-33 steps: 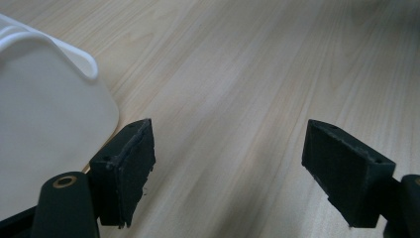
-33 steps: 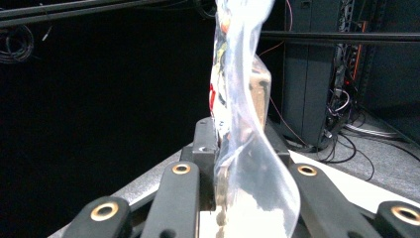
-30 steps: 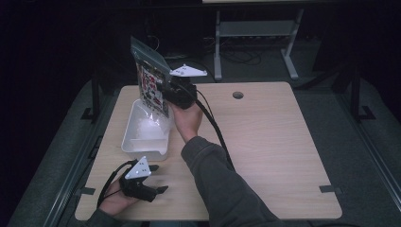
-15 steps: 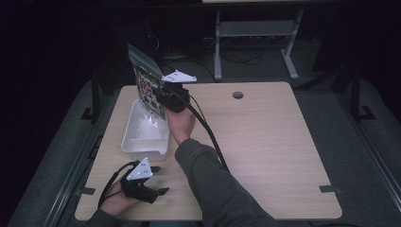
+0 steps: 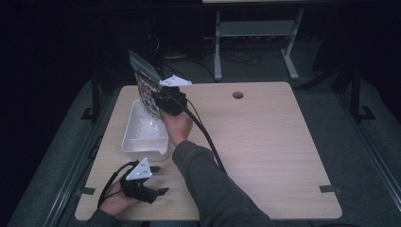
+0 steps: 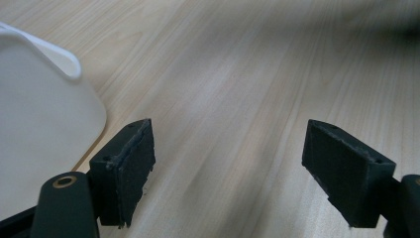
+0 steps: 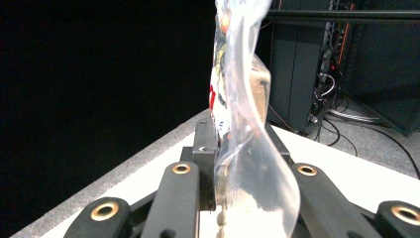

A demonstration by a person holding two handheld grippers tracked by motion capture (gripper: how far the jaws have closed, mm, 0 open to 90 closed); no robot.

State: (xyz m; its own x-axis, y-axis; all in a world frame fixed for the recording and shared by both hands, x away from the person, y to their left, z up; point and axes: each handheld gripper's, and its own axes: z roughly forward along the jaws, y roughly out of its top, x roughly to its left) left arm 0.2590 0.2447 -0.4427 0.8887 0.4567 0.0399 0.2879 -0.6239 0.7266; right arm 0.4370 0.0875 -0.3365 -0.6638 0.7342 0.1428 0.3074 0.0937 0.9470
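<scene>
My right gripper [image 5: 157, 101] is shut on a clear plastic bag [image 5: 144, 84] with a printed label and holds it over the far end of a white tub [image 5: 142, 150]. In the right gripper view the bag [image 7: 238, 64] rises upright from between the closed jaws of the right gripper [image 7: 240, 148]. Something whitish lies in the tub. At the table's front left my left gripper [image 5: 158, 179] rests low on the wood, jaws pointing right. In its own view the left gripper [image 6: 228, 144] is open with nothing between the jaws, and the tub's wall [image 6: 39, 124] stands just to the left.
The wooden table [image 5: 274, 142] has a round cable hole [image 5: 238, 95] near its far edge. The right gripper's black cable [image 5: 208, 142] runs back along the sleeve. A metal rack [image 5: 255, 33] and loose cables stand on the floor beyond the table.
The right hand has carried the bag a little lower and to the left, closer over the tub. The left gripper has stayed where it was.
</scene>
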